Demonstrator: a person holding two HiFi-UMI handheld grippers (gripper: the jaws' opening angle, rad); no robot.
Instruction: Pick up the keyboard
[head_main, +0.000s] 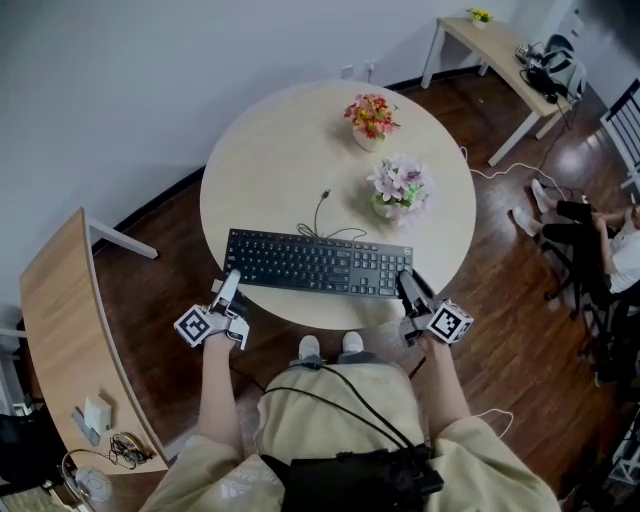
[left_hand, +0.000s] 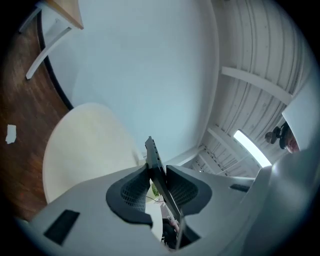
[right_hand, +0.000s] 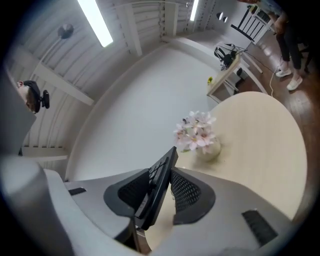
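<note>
Fingers (left_hand: 131, 192) of my left gripper (head_main: 230, 284) and right gripper (head_main: 406, 284) clamp the keyboard (head_main: 318, 263) by its ends, long axis 9-to-3 o'clock, above the round table (head_main: 270, 160) at its 6 o'clock edge.

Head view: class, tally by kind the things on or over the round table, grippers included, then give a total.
Keyboard: 1
Red flower pot and pink flower pot: 2
Left gripper and right gripper: 2
Total: 5
</note>
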